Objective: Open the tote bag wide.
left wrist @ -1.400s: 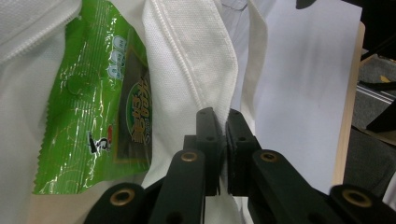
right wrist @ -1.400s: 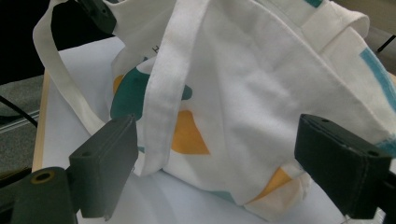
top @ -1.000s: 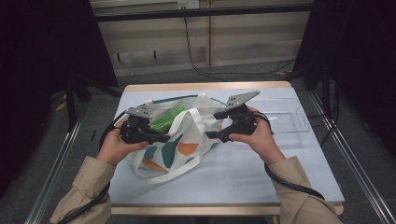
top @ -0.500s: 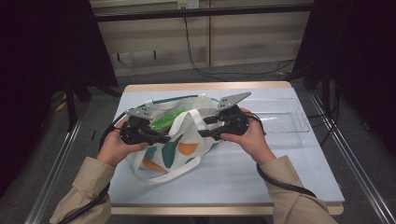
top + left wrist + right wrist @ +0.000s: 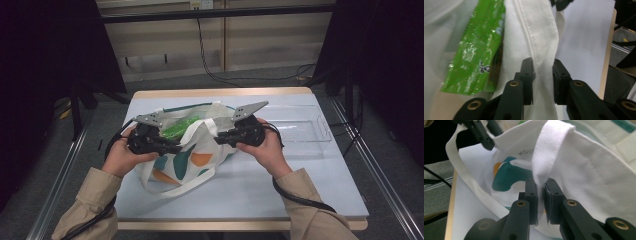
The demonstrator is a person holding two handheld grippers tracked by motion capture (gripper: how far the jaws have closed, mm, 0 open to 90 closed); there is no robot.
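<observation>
A white tote bag [image 5: 192,161] with teal and orange shapes lies on the table, its mouth held up between my two grippers. A green packet [image 5: 175,129] sits inside it, and the left gripper view shows the green packet [image 5: 476,50] beside the bag's rim [image 5: 534,30]. My left gripper [image 5: 172,148] is at the rim's left side. Its jaws [image 5: 543,67] have just been opening, and the seamed rim lies loosely between them. My right gripper [image 5: 219,139] has just been closing. It [image 5: 541,186] now pinches the white strap [image 5: 549,150] where it meets the bag.
A clear plastic tray [image 5: 300,131] stands at the right rear of the pale blue table [image 5: 280,185]. A loose strap loop [image 5: 185,189] trails toward the front edge. Cables run from both grippers along the person's sleeves. Metal rails flank the table.
My right gripper has shifted left to the bag's mouth and closed on the strap. The left hand has stayed at the rim.
</observation>
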